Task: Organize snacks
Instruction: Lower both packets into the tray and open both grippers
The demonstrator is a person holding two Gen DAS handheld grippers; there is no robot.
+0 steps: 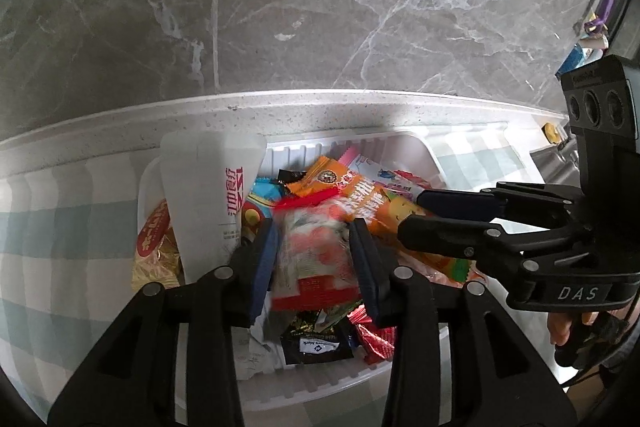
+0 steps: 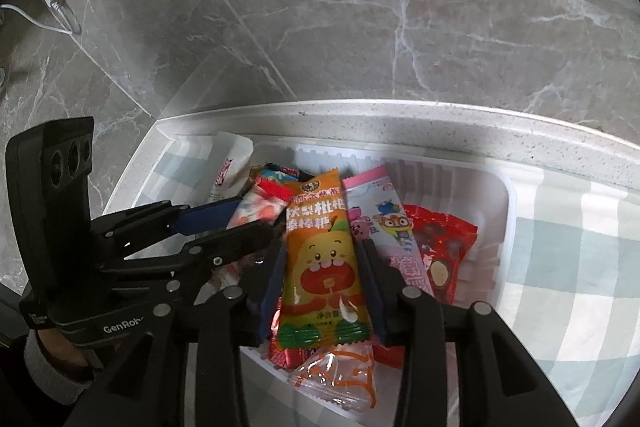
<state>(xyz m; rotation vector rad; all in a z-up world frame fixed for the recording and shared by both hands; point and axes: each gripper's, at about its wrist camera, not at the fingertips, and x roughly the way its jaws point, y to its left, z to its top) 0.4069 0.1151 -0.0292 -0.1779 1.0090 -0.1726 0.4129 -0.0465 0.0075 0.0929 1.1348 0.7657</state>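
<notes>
Orange snack packet lengthwise between right hand-held gripper pads, top pointing away; grip unclear

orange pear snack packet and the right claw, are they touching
Cannot tell. In the right wrist view the orange pear packet lies between the right claw's fingers, its edges right at both pads, but no clear press or gap shows.

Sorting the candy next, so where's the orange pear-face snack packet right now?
In the right wrist view, the orange pear-face packet lies in the white tray, between the right gripper jaws, with the pink cartoon packet immediately right.
</notes>
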